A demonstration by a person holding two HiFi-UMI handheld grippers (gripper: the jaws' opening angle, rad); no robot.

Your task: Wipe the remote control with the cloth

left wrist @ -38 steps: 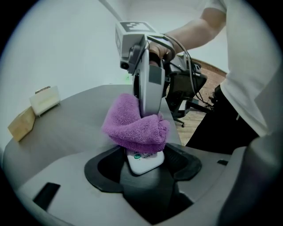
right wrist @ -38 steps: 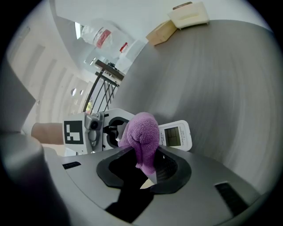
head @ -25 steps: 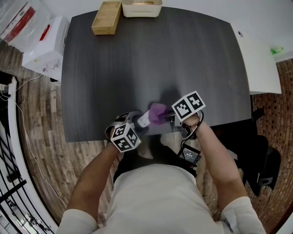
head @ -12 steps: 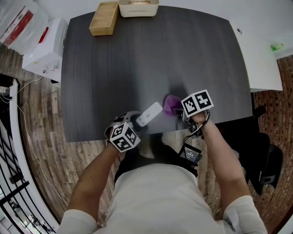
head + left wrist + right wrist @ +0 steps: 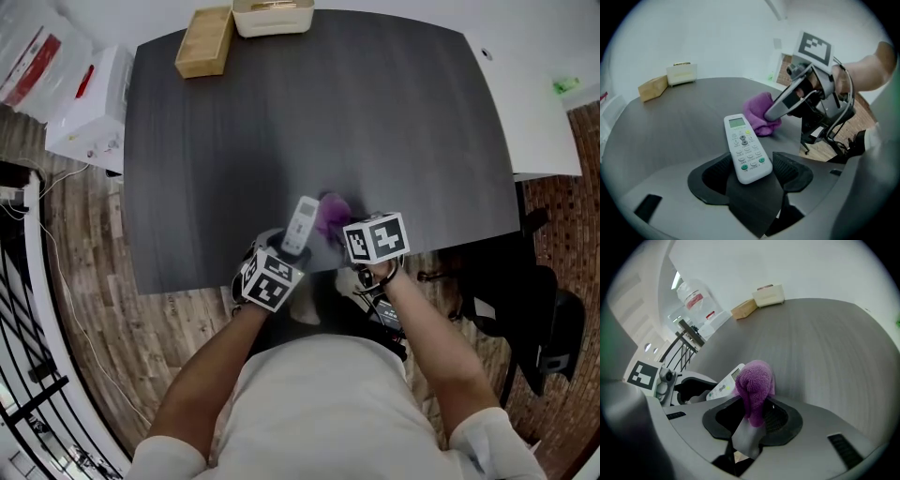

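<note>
the left claw (image 5: pixel 751 174) stands wide, clamped on the lower end of the remote (image 5: pixel 743 145), which points toward 12 o'clock just inside the 6 o'clock edge of the table (image 5: pixel 281 112). the right claw (image 5: pixel 752 416) pinches the purple cloth (image 5: pixel 754 383), just beside the remote at its 3 o'clock side. bare table runs on to a wooden box (image 5: pixel 204 41) and a white box (image 5: pixel 272 16) at the 11 o'clock edge.

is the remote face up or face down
Face up: the remote shows its screen and buttons in the left gripper view.
</note>
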